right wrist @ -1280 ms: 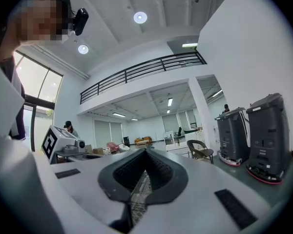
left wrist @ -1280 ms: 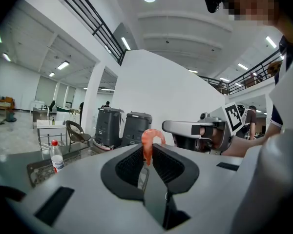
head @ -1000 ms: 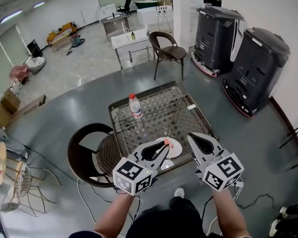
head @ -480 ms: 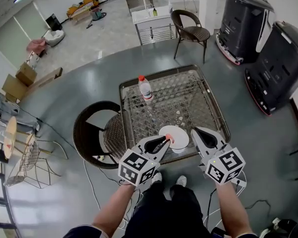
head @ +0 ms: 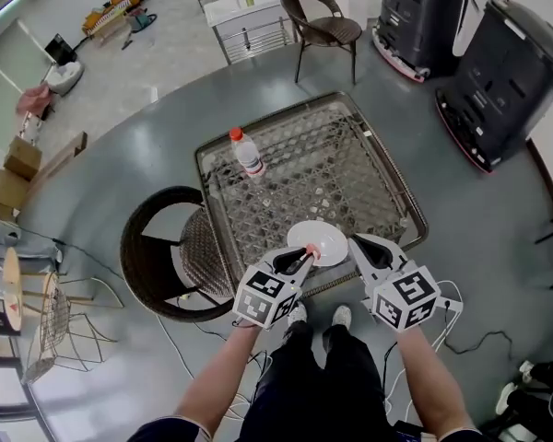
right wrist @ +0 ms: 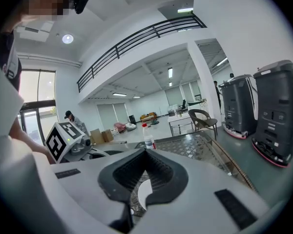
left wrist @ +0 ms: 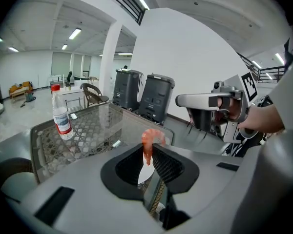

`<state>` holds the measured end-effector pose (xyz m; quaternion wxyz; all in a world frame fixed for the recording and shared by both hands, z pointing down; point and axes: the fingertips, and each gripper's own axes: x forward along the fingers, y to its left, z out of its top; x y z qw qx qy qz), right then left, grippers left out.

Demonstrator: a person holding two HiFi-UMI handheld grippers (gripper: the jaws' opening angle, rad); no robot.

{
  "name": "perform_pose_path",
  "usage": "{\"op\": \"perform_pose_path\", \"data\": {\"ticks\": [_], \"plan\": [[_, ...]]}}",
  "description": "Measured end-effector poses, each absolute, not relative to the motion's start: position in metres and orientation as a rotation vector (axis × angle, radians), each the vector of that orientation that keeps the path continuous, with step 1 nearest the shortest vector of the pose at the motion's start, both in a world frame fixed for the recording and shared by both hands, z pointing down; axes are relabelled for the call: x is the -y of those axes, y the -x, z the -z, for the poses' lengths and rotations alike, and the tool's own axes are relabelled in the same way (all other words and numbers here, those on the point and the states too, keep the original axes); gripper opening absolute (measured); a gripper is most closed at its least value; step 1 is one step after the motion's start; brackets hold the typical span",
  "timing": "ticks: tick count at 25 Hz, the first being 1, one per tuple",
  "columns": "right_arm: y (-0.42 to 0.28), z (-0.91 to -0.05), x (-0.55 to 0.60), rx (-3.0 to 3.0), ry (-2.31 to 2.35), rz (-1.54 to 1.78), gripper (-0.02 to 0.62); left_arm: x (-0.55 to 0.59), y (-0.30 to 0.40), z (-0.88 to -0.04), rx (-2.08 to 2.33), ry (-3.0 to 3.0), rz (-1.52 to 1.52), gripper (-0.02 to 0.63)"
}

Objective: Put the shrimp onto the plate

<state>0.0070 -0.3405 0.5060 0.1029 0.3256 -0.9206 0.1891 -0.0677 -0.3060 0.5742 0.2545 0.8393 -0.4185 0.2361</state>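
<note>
Where the square table [head: 350,168] shows a woven lattice under a glossy glass top in a thin metal frame, the round, smooth white plate [head: 327,232] lies near its front edge; well beyond the plate and to its left stands a clear plastic bottle [head: 249,156] with a red cap, upright; left of the plate, off the table, is a rounded dark wicker chair [head: 157,247]. The left gripper [head: 304,256] has its ribbed black jaws closed on a curled, orange-pink shrimp [head: 311,249], pinched at the very tips above the plate's near left rim; whether shrimp and plate touch cannot be told. The right gripper [head: 358,243] sits just right of the plate's near edge, its jaw tips pressed together with nothing between them.
</note>
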Motion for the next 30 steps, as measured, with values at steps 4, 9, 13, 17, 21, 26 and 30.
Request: {"op": "perform_pose_path", "data": {"ticks": [4, 9, 13, 17, 21, 26, 30], "plan": [[-0.012, -0.535, 0.344, 2.633, -1.034, -0.588, 0.005, 0.317, 0.067, -0.607, 1.080, -2.244, -0.727, 0.058], [-0.029, -0.570, 0.351, 2.535, -1.096, -0.612, 0.005, 0.336, 0.056, -0.652, 1.000, -2.221, -0.862, 0.058], [-0.034, -0.581, 0.355, 2.489, -1.139, -0.639, 0.005, 0.346, 0.057, -0.678, 0.934, -2.207, -0.967, 0.058], [-0.037, -0.592, 0.358, 2.447, -1.167, -0.624, 0.005, 0.352, 0.053, -0.705, 0.873, -2.195, -1.047, 0.058], [-0.035, -0.602, 0.360, 2.416, -1.179, -0.629, 0.005, 0.353, 0.050, -0.725, 0.820, -2.179, -1.125, 0.058], [-0.035, -0.607, 0.361, 2.399, -1.197, -0.651, 0.005, 0.358, 0.046, -0.736, 0.786, -2.164, -1.216, 0.058], [-0.039, -0.610, 0.358, 2.389, -1.208, -0.667, 0.005, 0.360, 0.044, -0.747, 0.774, -2.145, -1.265, 0.058]]}}
